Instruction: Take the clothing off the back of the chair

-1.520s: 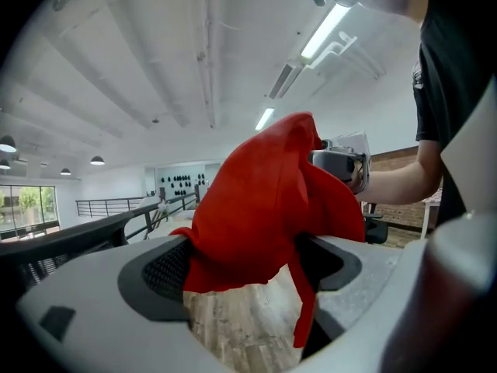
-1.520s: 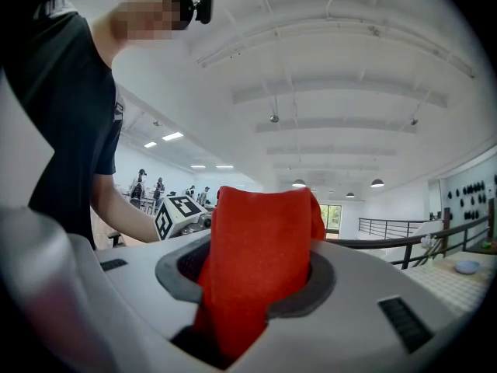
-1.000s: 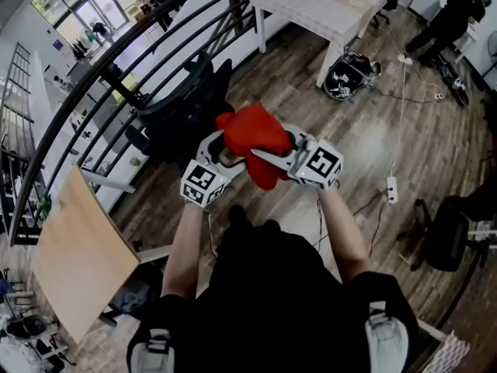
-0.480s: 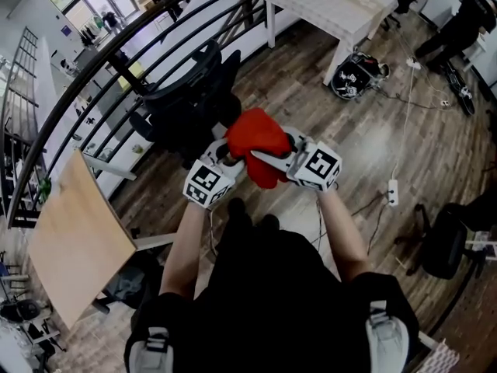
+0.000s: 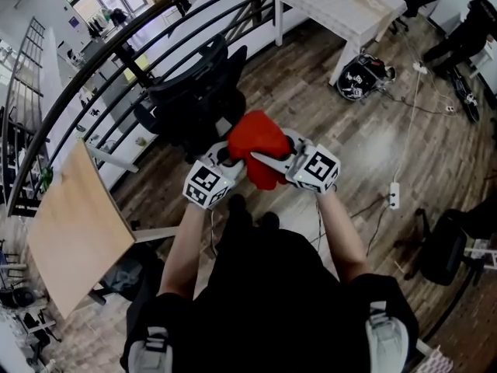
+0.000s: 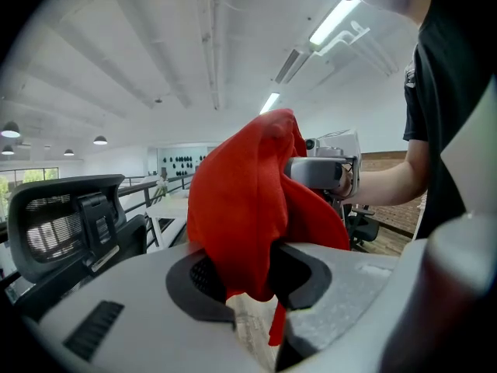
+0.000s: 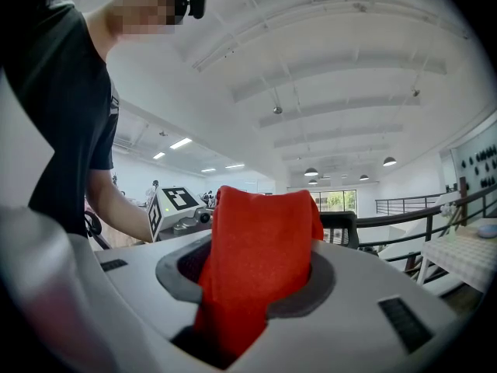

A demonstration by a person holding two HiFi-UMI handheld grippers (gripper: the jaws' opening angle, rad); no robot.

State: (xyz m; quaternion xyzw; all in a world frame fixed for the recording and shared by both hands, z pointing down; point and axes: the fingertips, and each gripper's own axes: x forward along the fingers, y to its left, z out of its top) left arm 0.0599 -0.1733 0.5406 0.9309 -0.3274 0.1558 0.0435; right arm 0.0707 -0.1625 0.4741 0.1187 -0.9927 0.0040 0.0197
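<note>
The red garment (image 5: 258, 138) is off the chair (image 5: 194, 92) and is held in the air in front of the person (image 5: 272, 286), bunched between both grippers. The right gripper (image 7: 245, 286) has its jaws clamped on a thick fold. The left gripper (image 6: 252, 274) jaws have just been closing with the garment between them, and they pinch it. Risk: the left hold takes only a narrow edge. If the grippers pull apart, that edge may slip out, leaving the garment dangling from one gripper toward the floor (image 5: 365, 130).

Chair (image 5: 194, 99) close ahead, railing (image 5: 133, 62) behind it; floor (image 5: 373, 142) open at right; board (image 5: 70, 231) blocks lower left.
</note>
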